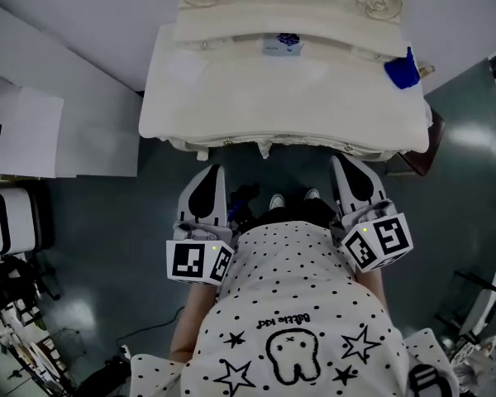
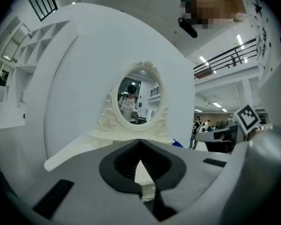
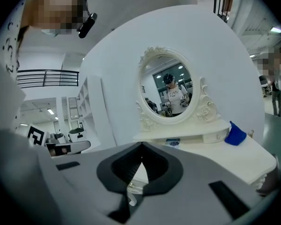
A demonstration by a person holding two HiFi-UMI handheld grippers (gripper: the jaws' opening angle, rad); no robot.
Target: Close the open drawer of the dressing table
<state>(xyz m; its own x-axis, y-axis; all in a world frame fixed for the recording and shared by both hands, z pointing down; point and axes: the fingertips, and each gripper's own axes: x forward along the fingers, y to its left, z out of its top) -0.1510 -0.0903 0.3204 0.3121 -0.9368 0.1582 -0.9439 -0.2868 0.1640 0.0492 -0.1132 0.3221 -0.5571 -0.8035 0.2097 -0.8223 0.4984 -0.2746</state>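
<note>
The cream dressing table (image 1: 231,89) stands straight ahead, with its oval mirror (image 3: 171,90) at the back. Along its carved front edge (image 1: 264,145) no drawer sticks out in the head view. My left gripper (image 1: 214,169) is shut and empty, its tips just short of the front edge on the left. My right gripper (image 1: 340,160) is likewise shut and empty, close to the front edge on the right. In the left gripper view the left gripper (image 2: 140,142) points level at the mirror (image 2: 139,95). In the right gripper view the right gripper (image 3: 141,145) points over the tabletop.
A blue cloth-like thing (image 1: 403,71) lies at the table's back right corner, and a small printed box (image 1: 281,45) sits below the mirror. White boards (image 1: 33,131) and a white machine (image 1: 8,222) stand at the left. A brown object (image 1: 422,151) sits beside the table's right end.
</note>
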